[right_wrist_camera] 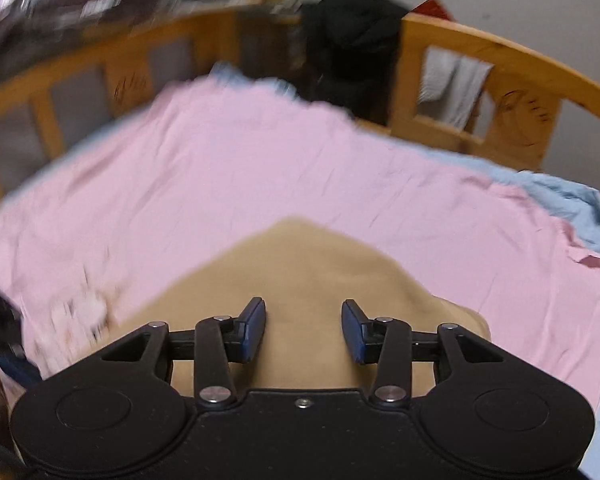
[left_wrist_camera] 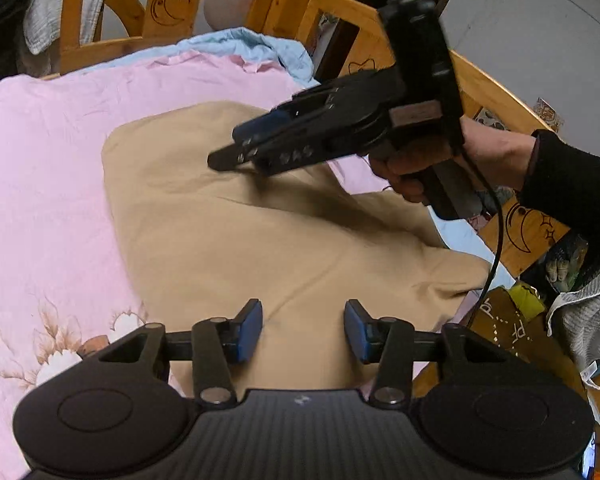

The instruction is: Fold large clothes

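Observation:
A tan garment point(left_wrist_camera: 236, 236) lies spread on the pink sheet point(left_wrist_camera: 48, 184) of a bed; it also shows in the right wrist view point(right_wrist_camera: 300, 264). My left gripper point(left_wrist_camera: 303, 330) is open and empty, hovering over the garment's near part. My right gripper point(right_wrist_camera: 303, 330) is open and empty above the garment. In the left wrist view the right gripper point(left_wrist_camera: 240, 152) hangs over the garment's far part, held by a hand in a black sleeve. That view is side-on, but the right wrist view shows its jaws apart.
A wooden bed rail point(left_wrist_camera: 172, 8) with moon carvings runs around the bed. A light blue blanket point(left_wrist_camera: 256, 46) is bunched at the far edge. Dark clothing point(right_wrist_camera: 352, 44) hangs on the rail. Bags and clutter point(left_wrist_camera: 540, 304) sit beside the bed on the right.

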